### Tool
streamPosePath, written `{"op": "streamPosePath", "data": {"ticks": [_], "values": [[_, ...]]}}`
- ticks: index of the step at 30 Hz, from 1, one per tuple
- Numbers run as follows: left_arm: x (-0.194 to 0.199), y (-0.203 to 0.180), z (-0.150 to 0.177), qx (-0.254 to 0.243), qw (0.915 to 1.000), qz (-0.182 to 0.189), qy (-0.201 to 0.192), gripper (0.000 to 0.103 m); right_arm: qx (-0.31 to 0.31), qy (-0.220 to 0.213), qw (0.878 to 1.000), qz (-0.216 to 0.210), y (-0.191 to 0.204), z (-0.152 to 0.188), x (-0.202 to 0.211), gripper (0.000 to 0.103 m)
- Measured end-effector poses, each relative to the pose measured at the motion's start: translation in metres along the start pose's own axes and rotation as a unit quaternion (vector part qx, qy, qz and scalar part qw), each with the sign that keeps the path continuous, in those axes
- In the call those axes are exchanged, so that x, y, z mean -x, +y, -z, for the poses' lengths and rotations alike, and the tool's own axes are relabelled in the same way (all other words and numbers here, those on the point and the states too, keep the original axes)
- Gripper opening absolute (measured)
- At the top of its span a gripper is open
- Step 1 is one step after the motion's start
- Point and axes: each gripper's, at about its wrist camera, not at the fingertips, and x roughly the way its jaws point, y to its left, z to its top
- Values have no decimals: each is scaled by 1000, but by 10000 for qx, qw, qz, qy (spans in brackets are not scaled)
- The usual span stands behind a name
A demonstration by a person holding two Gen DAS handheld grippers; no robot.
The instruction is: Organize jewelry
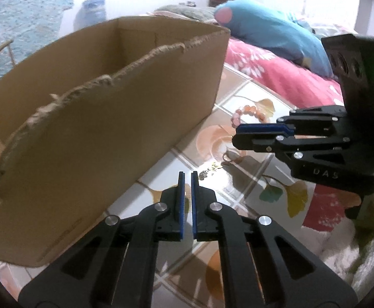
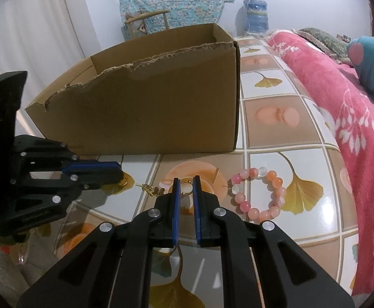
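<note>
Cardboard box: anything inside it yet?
Only bare inner walls of the cardboard box show above its torn front edge; the floor is hidden, so contents cannot be told.

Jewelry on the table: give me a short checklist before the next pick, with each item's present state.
1. Left gripper empty: ok, fingers nearly together, nothing between them.
2. Right gripper empty: ok, nothing pinched; a ring lies on the table beyond its tips.
3. Bracelet free to grasp: ok, lies alone right of the ring.
4. Box open on top: ok.
5. Box contents: cannot tell, inside hidden.
6. Small gold pieces separated: cannot tell, too small.
</note>
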Motion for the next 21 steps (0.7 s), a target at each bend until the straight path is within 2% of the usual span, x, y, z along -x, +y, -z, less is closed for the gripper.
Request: {"op": "streamPosePath", "data": {"ticks": [6, 14, 18, 21], "values": [[-5, 4, 4, -318, 9992, 63, 233, 26, -57, 11, 9999, -136, -5, 0, -3, 10], [-7, 2, 8, -832, 9958, 73, 363, 25, -145, 189, 9992, -333, -13, 2, -16, 10], [-7, -1, 8, -1043, 9937, 183, 358, 17, -199, 261, 9986, -423, -17, 2, -18, 10], [-8, -2, 6, -1117, 9928, 225, 377, 16, -273, 284, 9979, -523, -22, 2, -17, 11]]}}
